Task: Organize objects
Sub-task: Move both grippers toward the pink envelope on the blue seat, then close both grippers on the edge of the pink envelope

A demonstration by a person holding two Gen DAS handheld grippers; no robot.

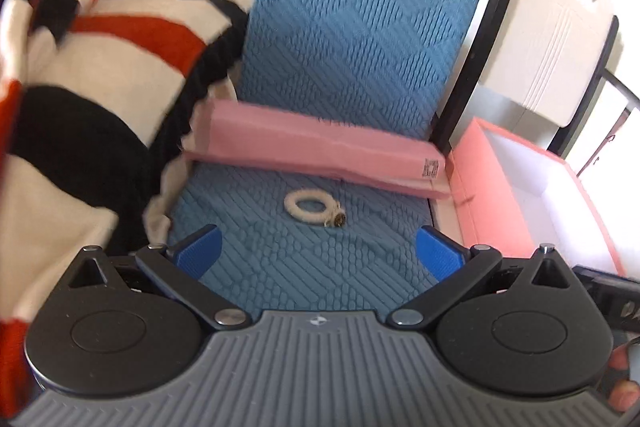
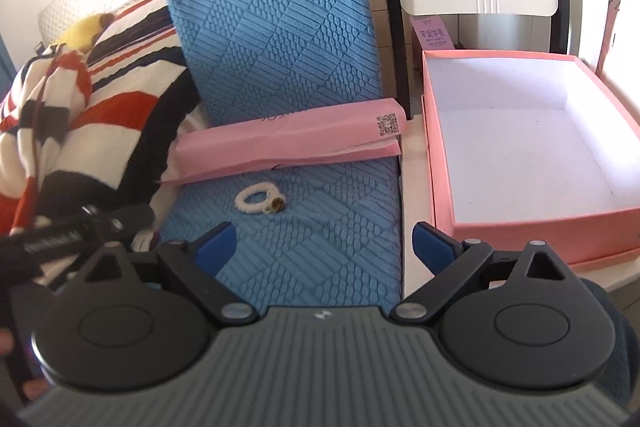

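Both hand-held grippers spread wide and holding nothing: left hand-held gripper (image 1: 318, 251) and right hand-held gripper (image 2: 323, 247), each with ribbed blue pads over a quilted blue chair seat (image 1: 304, 267). Fuzzy white hair tie (image 1: 313, 207) with a small brownish bead, oval, flat on the seat ahead of the fingers, touching neither gripper. Long flat pink box lid (image 1: 320, 155) just behind, propped against the embossed chair back (image 1: 360, 19). Soft knitted striped blanket (image 1: 80, 87), red, black and cream, heaped to the left. Open pink cardboard box (image 2: 520, 143) with white inside, fully seen only from the right wrist, on a pale worktop (image 2: 414, 187); cropped in the left view. Yellow plush item (image 2: 86, 29) clear only from the right wrist.
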